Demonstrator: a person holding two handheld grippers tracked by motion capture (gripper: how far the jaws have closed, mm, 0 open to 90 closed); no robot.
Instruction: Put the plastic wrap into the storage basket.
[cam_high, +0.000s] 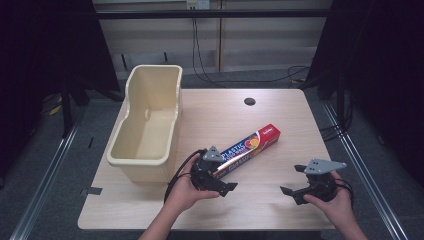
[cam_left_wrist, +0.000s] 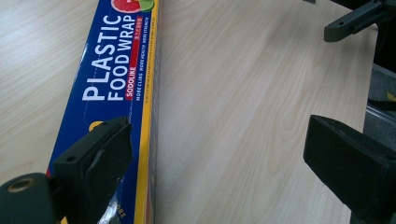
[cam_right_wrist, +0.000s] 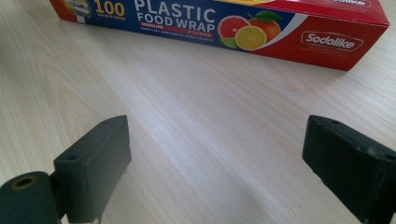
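Plastic wrap box (cam_high: 248, 148) lies flat near the table (cam_high: 280, 115) centre, angled from the front toward the right edge, just right of the cream tub (cam_high: 147, 120) at the left edge. Left gripper (cam_high: 223, 181) spread wide at the box's near end, 1 jaw over the lid, nothing pinched. Right gripper (cam_high: 293, 181) also spread, near the front-right corner, apart from the box, facing its long side.

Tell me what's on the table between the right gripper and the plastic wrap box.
Nothing: bare wooden table separates the right gripper, its jaws wide apart, from the plastic food wrap box in the right gripper view. The high view agrees.
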